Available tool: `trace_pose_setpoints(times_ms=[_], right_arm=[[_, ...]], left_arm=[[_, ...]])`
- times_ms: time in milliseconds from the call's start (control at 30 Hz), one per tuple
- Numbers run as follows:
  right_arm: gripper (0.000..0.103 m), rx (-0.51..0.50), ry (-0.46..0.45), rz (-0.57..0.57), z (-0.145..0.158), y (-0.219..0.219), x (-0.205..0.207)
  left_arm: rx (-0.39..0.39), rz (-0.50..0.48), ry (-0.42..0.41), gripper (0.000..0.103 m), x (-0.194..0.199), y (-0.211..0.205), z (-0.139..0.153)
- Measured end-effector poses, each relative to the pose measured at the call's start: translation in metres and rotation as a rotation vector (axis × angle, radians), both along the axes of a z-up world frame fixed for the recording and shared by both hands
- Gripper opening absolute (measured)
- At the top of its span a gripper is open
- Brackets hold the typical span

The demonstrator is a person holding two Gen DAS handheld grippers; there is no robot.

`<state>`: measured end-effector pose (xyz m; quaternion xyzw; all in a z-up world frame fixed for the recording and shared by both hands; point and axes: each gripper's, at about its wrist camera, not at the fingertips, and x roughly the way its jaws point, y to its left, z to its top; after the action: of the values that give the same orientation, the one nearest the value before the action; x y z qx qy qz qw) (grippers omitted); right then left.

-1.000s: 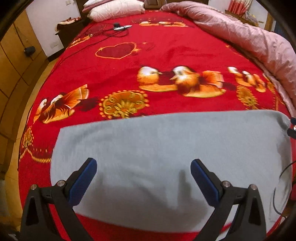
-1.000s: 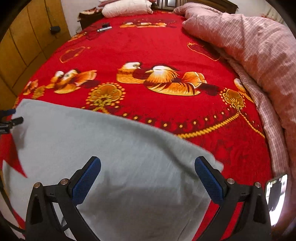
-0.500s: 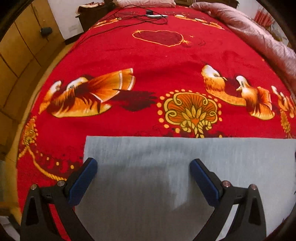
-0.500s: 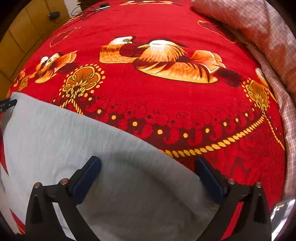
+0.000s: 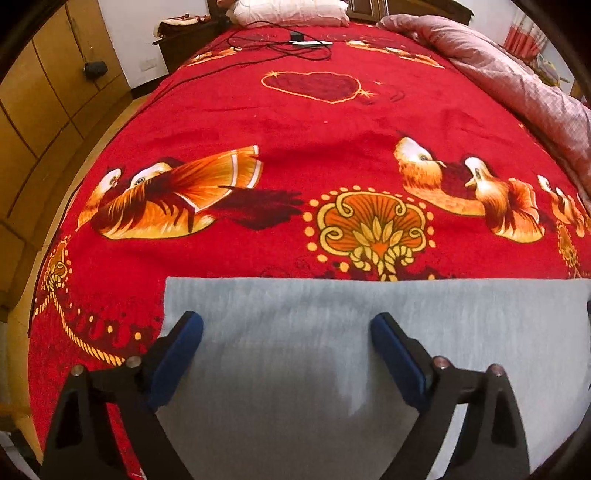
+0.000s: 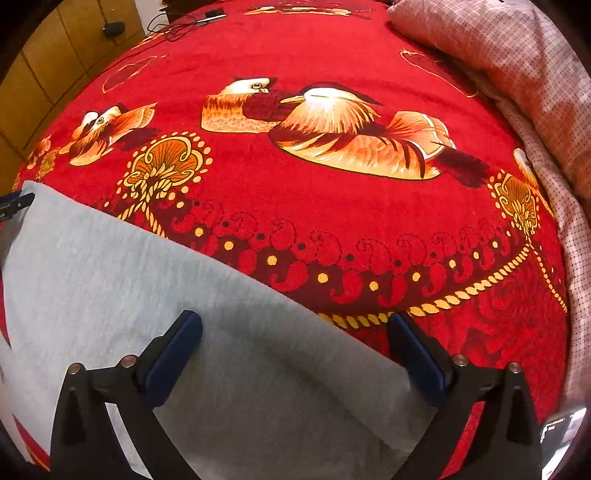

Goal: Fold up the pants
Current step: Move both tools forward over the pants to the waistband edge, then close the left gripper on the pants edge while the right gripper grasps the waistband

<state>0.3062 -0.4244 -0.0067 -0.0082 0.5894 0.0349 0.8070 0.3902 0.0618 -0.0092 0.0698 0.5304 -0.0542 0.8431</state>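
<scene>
Grey pants (image 5: 332,350) flat on the red bed (image 5: 295,122), near its foot edge. Left hand-held gripper (image 5: 286,334) spread wide above the pants, holding nothing. Right hand-held gripper (image 6: 295,332) likewise agape over the pants' right end.

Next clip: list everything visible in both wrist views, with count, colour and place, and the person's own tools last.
pants: one, light grey, flat on the near part of the bed under both grippers
bedspread: one, red with orange ducks and hearts, covering the bed
quilt: one, pink checked, bunched along the bed's right side
pillow: at least one, white, at the head of the bed
cable: black, looped near the head of the bed
wardrobe: wooden, yellow-brown, left of the bed
left gripper: black with blue pads, jaws open above the pants
right gripper: black with blue pads, jaws open over the pants' right corner
</scene>
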Motion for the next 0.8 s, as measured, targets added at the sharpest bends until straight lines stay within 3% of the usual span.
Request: trace_pose_setpoints(times_ms=[167, 267, 367, 400, 433, 500, 567, 800], right_arm=[[0.102, -0.001, -0.019, 0.002, 0.003, 0.002, -0.012], [0.094, -0.005, -0.03, 0.011, 0.007, 0.007, -0.016], [0.054, -0.008, -0.052, 0.048, 0.018, 0.015, -0.021], [0.025, 0.003, -0.054, 0.062, 0.021, 0.018, -0.023], [0.007, 0.033, -0.045, 0.076, 0.022, 0.021, -0.023], [0.007, 0.028, -0.038, 0.088, 0.023, 0.027, -0.025], [0.007, 0.0, -0.053, 0.104, 0.025, 0.033, -0.029], [0.005, 0.051, -0.095, 0.09, 0.042, 0.028, -0.045]], left_arm=[[-0.006, -0.004, -0.014, 0.093, -0.003, -0.001, -0.001], [-0.007, -0.01, -0.023, 0.087, -0.013, 0.0, 0.002], [-0.009, -0.021, -0.039, 0.057, -0.024, -0.005, 0.009], [0.001, -0.022, -0.043, 0.041, -0.025, -0.008, 0.011], [0.003, -0.029, -0.043, 0.027, -0.028, -0.012, 0.013], [-0.019, -0.038, -0.031, 0.009, -0.031, -0.014, 0.015], [-0.014, -0.031, -0.033, 0.007, -0.033, -0.015, 0.016], [-0.033, -0.031, -0.06, 0.003, -0.051, -0.011, 0.03]])
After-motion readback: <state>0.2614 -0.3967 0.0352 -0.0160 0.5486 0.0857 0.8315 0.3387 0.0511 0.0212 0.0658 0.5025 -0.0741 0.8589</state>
